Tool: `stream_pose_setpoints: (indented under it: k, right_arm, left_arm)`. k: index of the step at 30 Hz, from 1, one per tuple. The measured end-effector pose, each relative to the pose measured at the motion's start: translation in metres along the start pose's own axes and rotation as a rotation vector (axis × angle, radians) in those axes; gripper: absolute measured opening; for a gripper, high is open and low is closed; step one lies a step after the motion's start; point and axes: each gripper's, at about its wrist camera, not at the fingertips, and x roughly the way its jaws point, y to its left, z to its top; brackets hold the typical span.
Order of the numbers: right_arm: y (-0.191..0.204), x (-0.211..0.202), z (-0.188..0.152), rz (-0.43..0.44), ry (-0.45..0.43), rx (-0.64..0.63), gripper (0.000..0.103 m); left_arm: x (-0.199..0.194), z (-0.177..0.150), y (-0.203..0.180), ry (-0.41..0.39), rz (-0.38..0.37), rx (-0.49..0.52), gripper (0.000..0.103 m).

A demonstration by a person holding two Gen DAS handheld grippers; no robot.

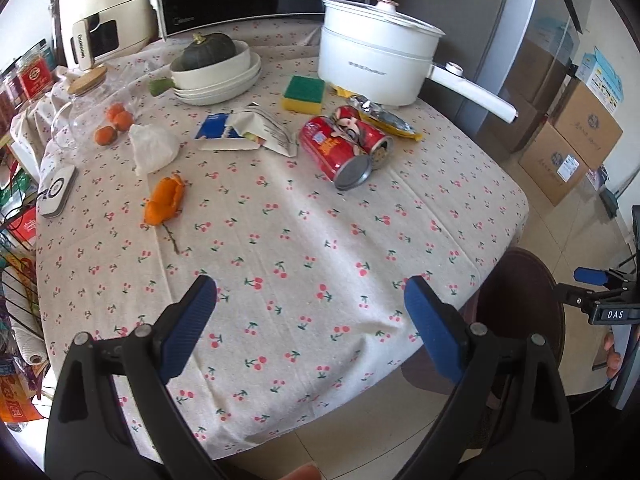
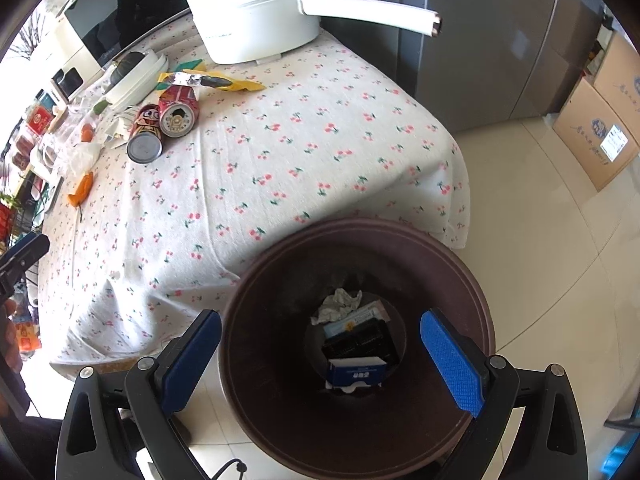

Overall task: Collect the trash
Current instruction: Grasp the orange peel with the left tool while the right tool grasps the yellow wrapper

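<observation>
Bin (image 2: 360, 432): beside table (image 1: 320, 240), already holding paper and cartons. Right gripper (image 2: 320, 356): above bin, jaws wide, empty. Left gripper (image 1: 310, 320): over table edge, jaws wide, empty. Step: between pickups. Next: reach for cans (image 1: 344, 144), peel (image 1: 164, 200), tissue (image 1: 154, 148), far across table from bin.
</observation>
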Motion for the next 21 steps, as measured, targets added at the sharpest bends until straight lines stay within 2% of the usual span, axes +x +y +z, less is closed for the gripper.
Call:
stream_pose_setpoints:
  k: [5, 9, 15, 17, 19, 21]
  right_arm:
    - [0.02, 0.004, 0.028, 0.001, 0.0, -0.02, 0.101]
    - [0.035, 0.015, 0.064, 0.033, 0.029, -0.022, 0.101]
    - [0.056, 0.039, 0.124, 0.055, 0.001, -0.058, 0.101]
    - [0.059, 0.05, 0.14, 0.073, -0.024, -0.066, 0.101]
    - [0.062, 0.065, 0.156, 0.072, -0.043, -0.086, 0.101]
    - [0.064, 0.078, 0.169, 0.062, -0.069, -0.109, 0.1]
  left_arm:
    - [0.006, 0.012, 0.04, 0.009, 0.062, -0.112, 0.095]
    - [0.028, 0.03, 0.077, 0.057, 0.108, -0.196, 0.095]
    - [0.07, 0.051, 0.132, 0.088, 0.124, -0.369, 0.095]
    - [0.084, 0.051, 0.141, 0.091, 0.13, -0.383, 0.092]
    - [0.095, 0.051, 0.145, 0.082, 0.128, -0.362, 0.084]
    - [0.102, 0.051, 0.149, 0.059, 0.127, -0.335, 0.08]
